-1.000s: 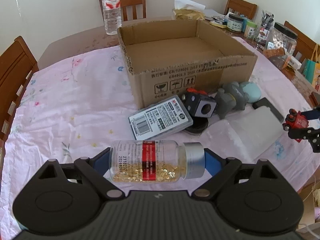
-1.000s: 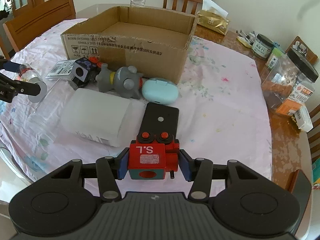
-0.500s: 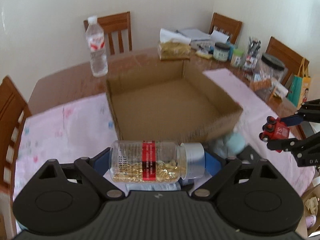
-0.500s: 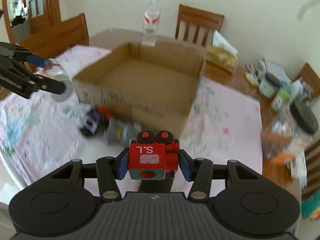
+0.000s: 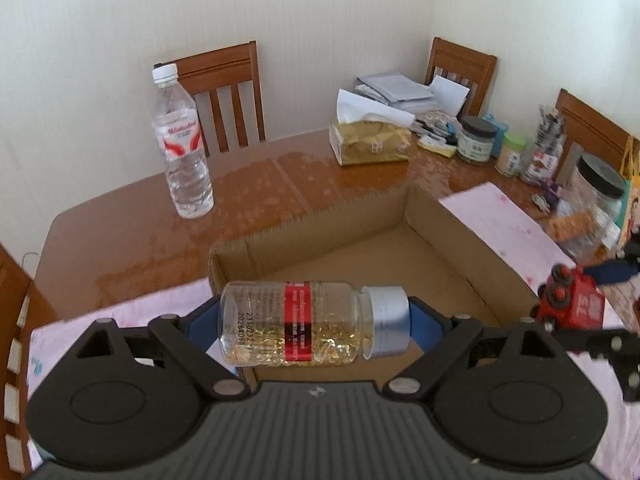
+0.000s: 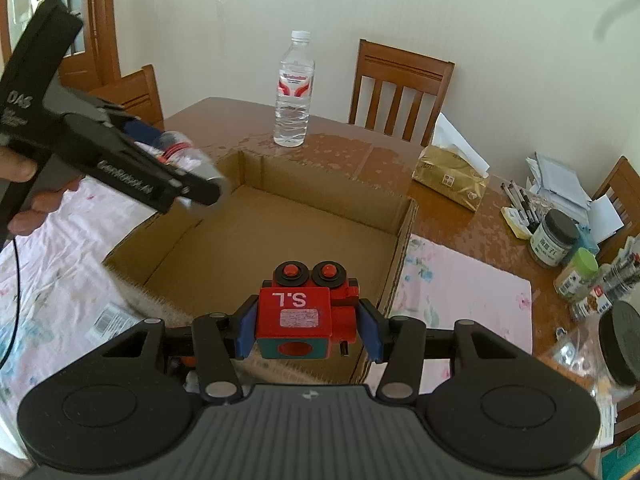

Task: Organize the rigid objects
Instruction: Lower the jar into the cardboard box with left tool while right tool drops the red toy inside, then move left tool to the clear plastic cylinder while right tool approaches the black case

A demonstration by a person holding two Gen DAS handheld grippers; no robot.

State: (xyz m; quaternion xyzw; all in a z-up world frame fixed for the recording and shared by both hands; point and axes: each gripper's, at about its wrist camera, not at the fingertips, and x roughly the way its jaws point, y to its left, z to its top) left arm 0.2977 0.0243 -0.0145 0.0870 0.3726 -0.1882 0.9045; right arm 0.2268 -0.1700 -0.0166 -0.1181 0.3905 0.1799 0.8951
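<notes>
Both tongs have risen from the table to hang over the open cardboard box (image 6: 280,232): the left gripper (image 5: 316,326) pinches a pill bottle (image 5: 296,328) sideways at lower centre, printed "2110232", its handle slanting down from the upper left in the right view. The right gripper (image 6: 308,328) clamps a red toy block (image 6: 300,312) marked "S.L" at lower centre.

Water bottle (image 5: 182,148), tissue box (image 5: 370,143) (gold), jars (image 6: 554,237)
</notes>
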